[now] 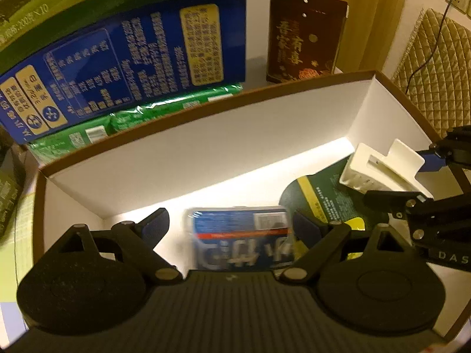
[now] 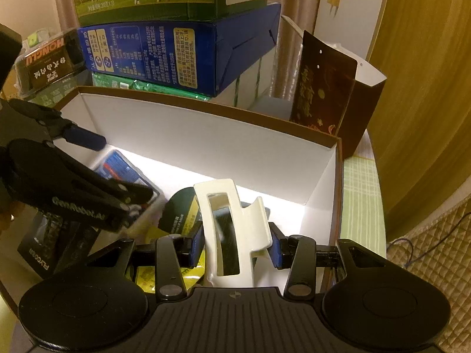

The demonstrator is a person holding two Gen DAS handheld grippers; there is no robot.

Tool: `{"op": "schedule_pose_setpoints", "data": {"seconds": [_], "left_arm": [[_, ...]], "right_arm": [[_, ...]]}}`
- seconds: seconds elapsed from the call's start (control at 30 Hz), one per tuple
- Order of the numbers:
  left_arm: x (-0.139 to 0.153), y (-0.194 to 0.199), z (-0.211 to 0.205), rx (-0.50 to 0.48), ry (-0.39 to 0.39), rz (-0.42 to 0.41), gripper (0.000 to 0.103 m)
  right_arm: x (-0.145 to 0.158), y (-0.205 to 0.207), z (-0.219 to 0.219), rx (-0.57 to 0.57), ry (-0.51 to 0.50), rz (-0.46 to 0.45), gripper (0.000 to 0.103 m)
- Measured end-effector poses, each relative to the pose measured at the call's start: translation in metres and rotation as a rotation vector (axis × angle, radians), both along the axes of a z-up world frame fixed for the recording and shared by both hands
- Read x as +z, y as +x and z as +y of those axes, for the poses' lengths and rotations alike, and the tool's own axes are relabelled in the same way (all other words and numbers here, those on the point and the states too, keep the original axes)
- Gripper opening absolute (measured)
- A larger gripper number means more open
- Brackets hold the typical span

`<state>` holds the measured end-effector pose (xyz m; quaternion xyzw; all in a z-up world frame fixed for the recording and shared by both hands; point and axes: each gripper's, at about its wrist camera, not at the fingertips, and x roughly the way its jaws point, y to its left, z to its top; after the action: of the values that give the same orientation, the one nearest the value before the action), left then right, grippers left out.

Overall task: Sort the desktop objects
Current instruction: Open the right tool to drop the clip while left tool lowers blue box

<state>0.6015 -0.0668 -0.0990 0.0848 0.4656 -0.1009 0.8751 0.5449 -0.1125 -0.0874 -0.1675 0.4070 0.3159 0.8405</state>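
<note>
An open box (image 1: 206, 135) with white walls and a brown rim fills both views. My left gripper (image 1: 231, 223) reaches into it and is open. A blurred blue pack (image 1: 240, 238) lies on the box floor between its wide fingers, with a gap at the left pad. My right gripper (image 2: 235, 247) is shut on a white hair claw clip (image 2: 232, 220), its blue pads pressing both sides. It holds the clip just above a round dark green packet with a yellow label (image 2: 179, 209). In the left wrist view the clip (image 1: 379, 170) and right gripper (image 1: 412, 176) show at the right.
Behind the box, a blue carton (image 1: 132, 58) lies on green packs (image 1: 164, 111) under a green carton. A dark red paper bag (image 1: 303, 35) stands at the back right. A black box (image 2: 38, 247) sits at the left and a quilted cushion (image 1: 435, 67) at the right.
</note>
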Motion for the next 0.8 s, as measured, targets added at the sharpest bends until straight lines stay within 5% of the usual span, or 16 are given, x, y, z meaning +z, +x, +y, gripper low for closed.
{"op": "schedule_pose_setpoints", "data": {"seconds": [0.43, 0.6, 0.8], "left_arm": [[0.010, -0.006, 0.016, 0.039, -0.002, -0.024, 0.090], [0.015, -0.012, 0.016, 0.035, -0.001, -0.033, 0.093], [0.023, -0.023, 0.019, 0.048, -0.007, -0.040, 0.096]], "right_arm": [[-0.001, -0.004, 0.004, 0.044, 0.016, -0.015, 0.043], [0.003, -0.014, -0.001, 0.062, 0.041, -0.026, 0.069], [0.012, -0.025, -0.011, 0.057, 0.078, -0.030, 0.085]]}}
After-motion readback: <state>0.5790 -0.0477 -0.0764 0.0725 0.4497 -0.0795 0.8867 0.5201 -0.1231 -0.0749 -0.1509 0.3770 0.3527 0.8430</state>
